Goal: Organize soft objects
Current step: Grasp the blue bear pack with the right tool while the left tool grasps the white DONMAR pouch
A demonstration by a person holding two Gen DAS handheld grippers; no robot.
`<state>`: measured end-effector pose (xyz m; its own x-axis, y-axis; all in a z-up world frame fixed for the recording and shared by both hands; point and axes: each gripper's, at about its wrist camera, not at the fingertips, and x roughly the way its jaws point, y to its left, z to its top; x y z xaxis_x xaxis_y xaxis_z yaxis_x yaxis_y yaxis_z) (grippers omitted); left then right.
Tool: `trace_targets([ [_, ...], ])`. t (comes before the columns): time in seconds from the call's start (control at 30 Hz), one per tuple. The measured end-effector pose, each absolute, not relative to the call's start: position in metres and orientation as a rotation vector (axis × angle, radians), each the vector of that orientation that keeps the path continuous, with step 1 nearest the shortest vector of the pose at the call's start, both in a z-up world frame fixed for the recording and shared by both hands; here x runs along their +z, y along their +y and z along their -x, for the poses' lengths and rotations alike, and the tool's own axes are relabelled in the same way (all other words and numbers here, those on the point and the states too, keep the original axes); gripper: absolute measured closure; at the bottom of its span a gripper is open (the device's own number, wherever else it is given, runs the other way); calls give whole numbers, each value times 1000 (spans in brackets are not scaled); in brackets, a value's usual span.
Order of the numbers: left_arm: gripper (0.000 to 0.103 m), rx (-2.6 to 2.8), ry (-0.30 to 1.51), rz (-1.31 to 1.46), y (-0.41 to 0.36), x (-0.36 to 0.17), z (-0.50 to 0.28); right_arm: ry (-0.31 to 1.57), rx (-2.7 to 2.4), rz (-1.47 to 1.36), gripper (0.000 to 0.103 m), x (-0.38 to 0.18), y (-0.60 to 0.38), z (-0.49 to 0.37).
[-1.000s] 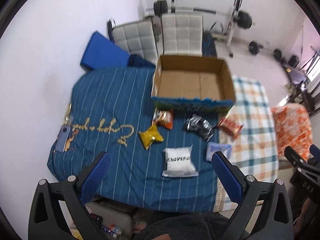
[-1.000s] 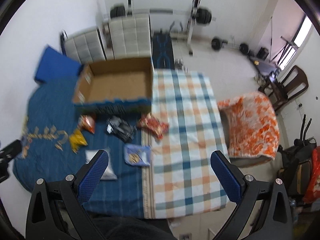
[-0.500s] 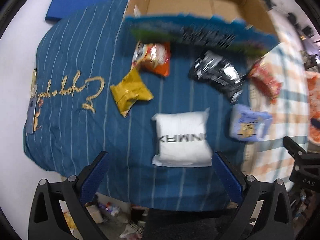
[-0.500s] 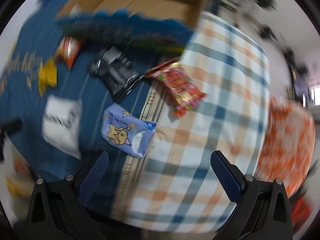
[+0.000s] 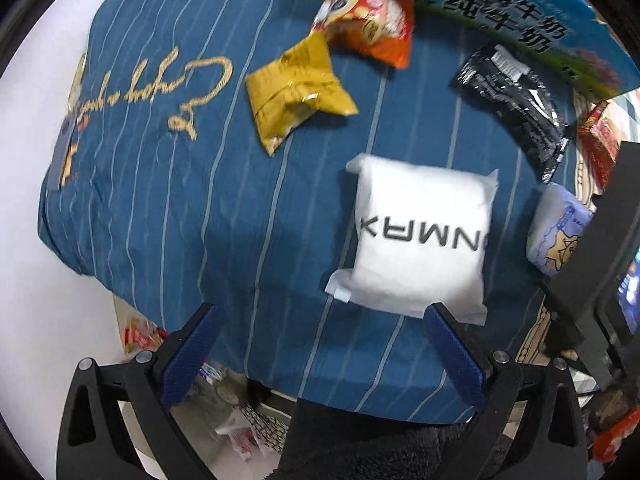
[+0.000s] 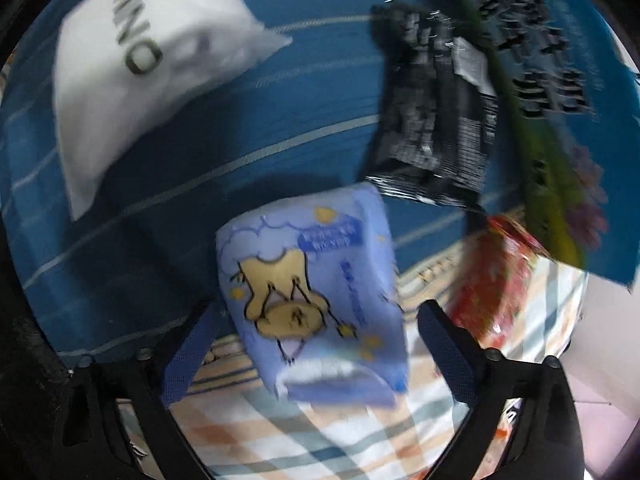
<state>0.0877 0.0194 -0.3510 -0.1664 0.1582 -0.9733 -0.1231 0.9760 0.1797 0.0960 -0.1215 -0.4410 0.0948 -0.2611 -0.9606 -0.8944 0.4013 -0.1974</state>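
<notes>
We work over a bed covered by a dark blue striped sheet (image 5: 168,200) with gold script embroidery; a plaid cloth (image 6: 320,440) in orange, teal and white joins it on its right edge. The white pack serves as our landmark for all positions.

Count of items: six soft packs and one box.

1. One yellow pouch (image 5: 298,90), up and to the left of the white pack.
2. One orange-red snack bag (image 5: 368,24), above the white pack and touching the yellow pouch at its upper corner.
3. One white pack (image 5: 420,240) with black lettering, lying flat on the blue sheet.
4. One black foil pack (image 5: 516,104), up and to the right of the white pack.
5. One pale blue tissue pack (image 6: 312,300) with a cartoon print, just to the right of the white pack, at the seam of the two cloths.
6. One red snack bag (image 6: 496,284), farther right, on the plaid cloth.
7. One printed carton (image 5: 520,12), beyond all packs; only its front wall shows.

Our left gripper (image 5: 320,360) hangs over the near edge of the sheet, jaws spread wide, holding nothing; its right finger overlaps the lower corner of the white pack. Our right gripper (image 6: 316,356) has its jaws spread wide on either side of the tissue pack, fingers clear of its sides.
</notes>
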Motion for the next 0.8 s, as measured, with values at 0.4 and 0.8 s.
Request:
trace_targets([
  [0.4,0,186,1754,47,4,-379,-102,1794,302,168,34,-448,-223,-172],
  [0.8,0,-8,1835,-47,-32,-437,-126,1809,42,-441,21,-456,-298,-173],
])
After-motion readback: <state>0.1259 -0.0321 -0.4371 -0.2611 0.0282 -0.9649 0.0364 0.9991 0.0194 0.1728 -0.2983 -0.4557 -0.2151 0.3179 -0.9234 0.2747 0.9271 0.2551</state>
